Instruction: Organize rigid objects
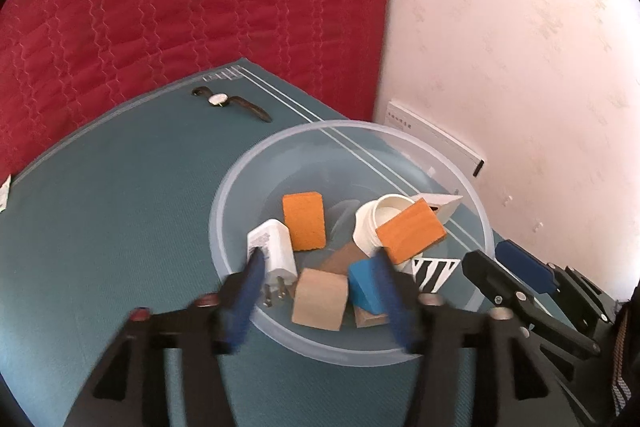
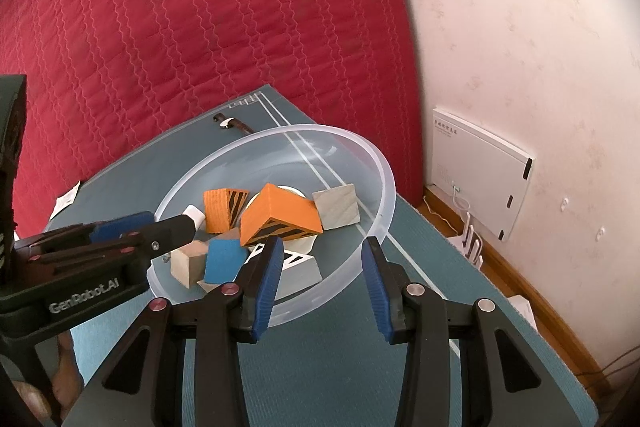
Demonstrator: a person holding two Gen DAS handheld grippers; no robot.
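My left gripper [image 1: 316, 283] hangs open over the bowl [image 1: 476, 211], empty (charger [image 1: 274, 247] lies inside); I lift clear, then fetch the watch [image 1: 219, 100] beyond the bowl.

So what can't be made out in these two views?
- Left wrist view: the left gripper's fingers are motion-blurred, hiding part of the white plug adapter in the clear plastic bowl.
- Right wrist view: the bowl rim hides most of the brown-strapped wristwatch.
- Both views: print on the white wall panel is too small to read.
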